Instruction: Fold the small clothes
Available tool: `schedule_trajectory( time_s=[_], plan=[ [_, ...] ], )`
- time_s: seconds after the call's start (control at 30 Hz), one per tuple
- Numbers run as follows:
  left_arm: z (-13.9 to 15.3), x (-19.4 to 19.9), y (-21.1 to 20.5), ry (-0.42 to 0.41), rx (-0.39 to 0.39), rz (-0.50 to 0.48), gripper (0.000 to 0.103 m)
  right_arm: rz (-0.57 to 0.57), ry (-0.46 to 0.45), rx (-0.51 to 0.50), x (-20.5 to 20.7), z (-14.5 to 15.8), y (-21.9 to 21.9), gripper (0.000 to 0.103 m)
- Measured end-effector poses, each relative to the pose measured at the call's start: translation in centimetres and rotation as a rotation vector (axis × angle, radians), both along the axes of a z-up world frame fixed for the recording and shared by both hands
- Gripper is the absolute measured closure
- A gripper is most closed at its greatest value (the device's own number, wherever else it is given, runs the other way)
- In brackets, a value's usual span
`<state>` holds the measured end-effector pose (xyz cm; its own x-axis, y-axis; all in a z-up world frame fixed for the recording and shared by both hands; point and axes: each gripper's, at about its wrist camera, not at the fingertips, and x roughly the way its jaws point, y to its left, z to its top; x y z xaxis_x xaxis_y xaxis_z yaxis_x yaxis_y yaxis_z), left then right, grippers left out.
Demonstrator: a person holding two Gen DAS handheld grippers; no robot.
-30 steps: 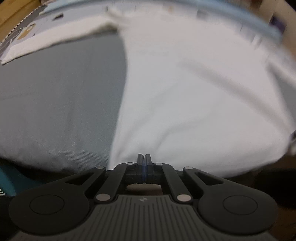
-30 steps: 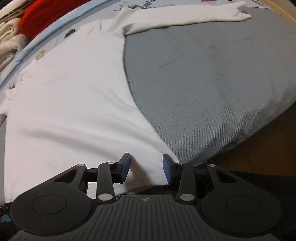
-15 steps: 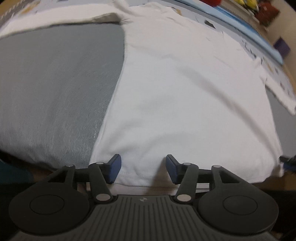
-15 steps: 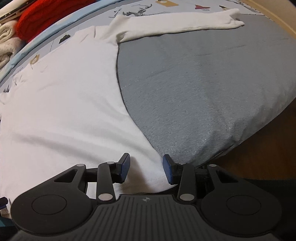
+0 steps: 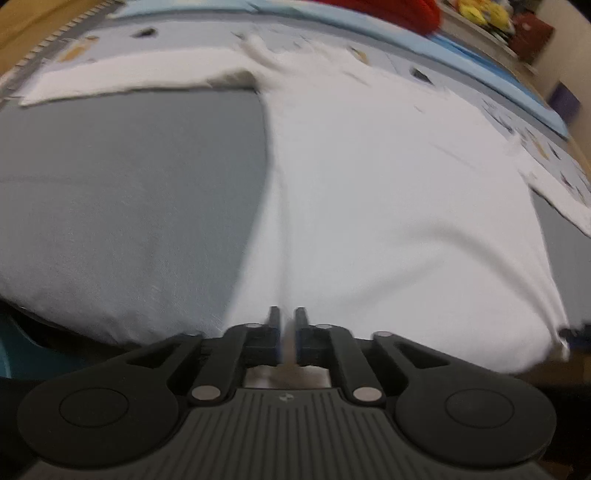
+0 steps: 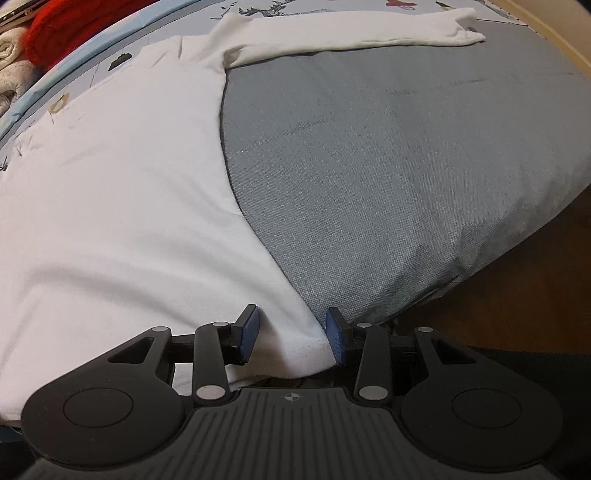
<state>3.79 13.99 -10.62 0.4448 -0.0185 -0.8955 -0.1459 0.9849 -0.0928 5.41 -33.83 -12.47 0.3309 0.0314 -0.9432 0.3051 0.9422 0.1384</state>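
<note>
A white long-sleeved shirt point(image 5: 388, 192) lies spread flat on a grey cushion point(image 5: 129, 192), its sleeves stretched out to both sides. My left gripper point(image 5: 287, 321) is shut on the shirt's bottom hem near its left corner, and a ridge of cloth runs up from the jaws. In the right wrist view the shirt point(image 6: 118, 192) covers the left half and one sleeve point(image 6: 351, 33) lies along the top. My right gripper point(image 6: 291, 332) is open, its blue pads point(image 6: 248, 329) on either side of the hem's right corner.
The grey cushion point(image 6: 388, 166) rests on a patterned light-blue sheet point(image 5: 332, 22). A red garment point(image 6: 74, 26) and rolled pale towels point(image 6: 11, 62) lie at the far edge. Brown wooden floor point(image 6: 517, 295) shows beyond the cushion's right edge.
My left gripper opened half a second ago and has now closed on the shirt's hem, pulling up a ridge of cloth. My right gripper stayed open at the hem's right corner.
</note>
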Motion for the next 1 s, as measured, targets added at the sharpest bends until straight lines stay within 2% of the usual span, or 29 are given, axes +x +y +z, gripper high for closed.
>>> schedule_trajectory(
  time_s=[0.07, 0.1, 0.13, 0.17, 0.2, 0.3, 0.37, 0.43, 0.5, 0.57, 0.63, 0.67, 0.73, 0.8, 0.83, 0.87, 0.93, 1.0],
  plan=[
    [-0.8, 0.6, 0.8, 0.034, 0.017, 0.044, 0.084, 0.013, -0.007, -0.005, 0.0, 0.0, 0.1, 0.072],
    [-1.5, 0.9, 1.2, 0.066, -0.001, 0.060, 0.084, 0.019, -0.014, -0.005, 0.0, 0.2, 0.2, 0.091],
    [-2.2, 1.2, 1.5, 0.095, -0.027, 0.069, 0.086, 0.019, -0.023, -0.006, -0.1, 0.4, 0.2, 0.098],
    [-2.5, 1.1, 1.5, 0.112, -0.044, 0.066, 0.103, 0.012, -0.036, -0.008, -0.1, 0.7, 0.0, 0.099],
    [-2.6, 1.2, 1.4, 0.117, -0.048, 0.050, 0.103, -0.003, -0.053, -0.008, -0.2, 1.0, -0.2, 0.099],
    [-1.7, 1.0, 0.4, 0.077, 0.030, -0.004, 0.103, -0.044, -0.099, -0.017, -0.3, 1.9, -1.0, 0.100],
    [-1.3, 1.0, 0.6, 0.060, 0.069, 0.009, 0.103, -0.058, -0.090, -0.026, -0.1, 1.6, -1.1, 0.099],
    [0.1, 0.4, 0.7, -0.014, 0.097, 0.025, 0.103, -0.065, -0.061, -0.053, -0.1, 1.1, -1.0, 0.095],
    [1.8, -0.3, 0.3, -0.096, 0.063, -0.001, 0.103, -0.076, -0.105, -0.078, -0.2, 1.8, -0.8, 0.085],
    [1.9, 0.1, -0.6, -0.119, 0.029, -0.056, 0.101, -0.060, -0.195, -0.068, -0.3, 3.0, -0.4, 0.077],
    [0.3, 0.8, -1.0, -0.039, -0.047, -0.071, 0.098, -0.028, -0.229, -0.044, -0.3, 3.5, 0.1, 0.069],
    [-0.7, 1.1, -1.0, 0.022, -0.079, -0.067, 0.096, -0.009, -0.215, -0.028, -0.1, 3.2, 0.4, 0.067],
    [-2.7, 1.4, -1.0, 0.135, -0.067, -0.057, 0.096, 0.031, -0.100, -0.005, 0.3, 1.4, 1.1, 0.061],
    [-2.5, 1.6, -1.2, 0.129, -0.039, -0.067, 0.094, 0.050, 0.014, -0.032, 0.4, -0.3, 1.7, 0.061],
    [-1.9, 1.8, -1.3, 0.098, -0.048, -0.074, 0.083, 0.035, 0.002, -0.034, 0.2, -0.1, 1.7, 0.061],
    [-1.3, 1.7, -1.3, 0.064, -0.061, -0.078, 0.066, 0.022, -0.013, -0.028, 0.2, 0.3, 1.7, 0.061],
    [-0.3, 1.7, -1.3, -0.001, -0.073, -0.083, 0.054, 0.030, -0.065, -0.023, 0.3, 1.1, 1.9, 0.061],
    [0.2, 1.6, -1.6, -0.040, -0.060, -0.081, 0.054, 0.040, -0.071, -0.039, 0.4, 1.3, 2.2, 0.060]
  ],
)
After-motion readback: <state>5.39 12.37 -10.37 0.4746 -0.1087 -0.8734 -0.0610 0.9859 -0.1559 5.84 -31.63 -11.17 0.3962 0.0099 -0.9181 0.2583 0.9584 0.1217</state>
